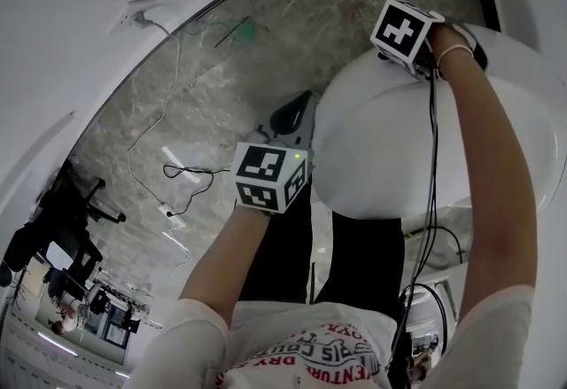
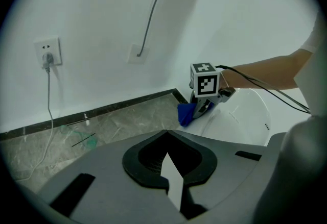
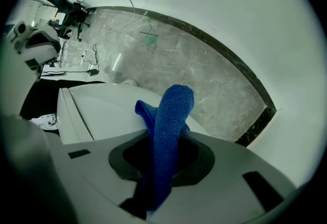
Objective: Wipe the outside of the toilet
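The cloth [image 3: 171, 131] is a blue, knitted-looking microfibre rag. It is probably light and limp, so it will fold and trail unless bunched, and a mid-length pinch that leaves a loose pad ahead of the jaws seems the best hold. The right gripper [image 2: 200, 110] has it that way: its jaws are closed on the cloth, and a thick roll stands up and forward between them. A smaller fold sticks out to the left. The toilet [image 1: 390, 148] is glossy, hard and white. It is most likely slick, so the rag should glide but will need firm pressure on the curves. In the left gripper view the cloth sits at the toilet's far edge, close to the corner of the wall [image 2: 102, 24], apparently against the porcelain, though contact cannot be confirmed. The right arm [image 1: 483, 157] reaches out nearly straight over the lid, with cables running along the forearm and the marker cube at the far end. The left gripper [image 2: 171, 174] is held back and lower, beside the near end of the toilet over the floor [image 1: 221, 86], on a bent arm, and points toward the right one. Its jaws look drawn together with only a pale sliver between them, and they grip nothing.
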`<state>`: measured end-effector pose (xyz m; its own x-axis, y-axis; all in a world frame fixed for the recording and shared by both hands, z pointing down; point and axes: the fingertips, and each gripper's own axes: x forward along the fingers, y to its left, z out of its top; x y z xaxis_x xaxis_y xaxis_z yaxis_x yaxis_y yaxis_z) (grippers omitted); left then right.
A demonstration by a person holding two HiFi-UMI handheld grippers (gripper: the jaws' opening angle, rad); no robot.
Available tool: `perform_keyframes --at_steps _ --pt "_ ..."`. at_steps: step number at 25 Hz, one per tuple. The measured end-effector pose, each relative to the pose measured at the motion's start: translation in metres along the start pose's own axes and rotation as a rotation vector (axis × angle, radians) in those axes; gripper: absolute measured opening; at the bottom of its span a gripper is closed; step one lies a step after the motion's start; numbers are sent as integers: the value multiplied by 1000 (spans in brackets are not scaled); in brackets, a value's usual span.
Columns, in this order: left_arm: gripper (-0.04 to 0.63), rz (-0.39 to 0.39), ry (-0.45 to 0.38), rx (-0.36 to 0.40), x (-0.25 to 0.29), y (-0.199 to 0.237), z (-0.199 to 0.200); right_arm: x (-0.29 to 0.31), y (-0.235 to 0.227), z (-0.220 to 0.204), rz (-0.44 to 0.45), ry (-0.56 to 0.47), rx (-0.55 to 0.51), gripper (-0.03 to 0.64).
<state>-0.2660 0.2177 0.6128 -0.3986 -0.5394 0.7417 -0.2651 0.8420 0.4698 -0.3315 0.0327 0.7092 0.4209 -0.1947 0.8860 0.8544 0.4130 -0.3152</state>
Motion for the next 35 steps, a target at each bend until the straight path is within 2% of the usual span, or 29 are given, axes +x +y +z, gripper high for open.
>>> perform_keyframes --at_steps 4,8,12,16,24,31,35 --pt "6 2 -26 -28 -11 14 -7 7 29 21 34 -16 -45 76" --pt "6 9 -47 -28 -26 21 -20 11 51 35 16 -7 -93 75" --pt "6 48 -96 -60 -48 35 -33 15 75 55 31 -38 -134 75" --pt "6 84 -119 -110 -70 49 -64 19 109 77 44 -54 -190 75" --pt "6 100 -163 -166 -105 53 -116 24 151 99 -3 -11 -276 75" --pt "6 183 -221 -212 -139 66 -152 29 198 114 -34 -9 -374 75" --pt "6 240 -247 -266 -164 73 -170 34 226 120 -66 21 -448 75"
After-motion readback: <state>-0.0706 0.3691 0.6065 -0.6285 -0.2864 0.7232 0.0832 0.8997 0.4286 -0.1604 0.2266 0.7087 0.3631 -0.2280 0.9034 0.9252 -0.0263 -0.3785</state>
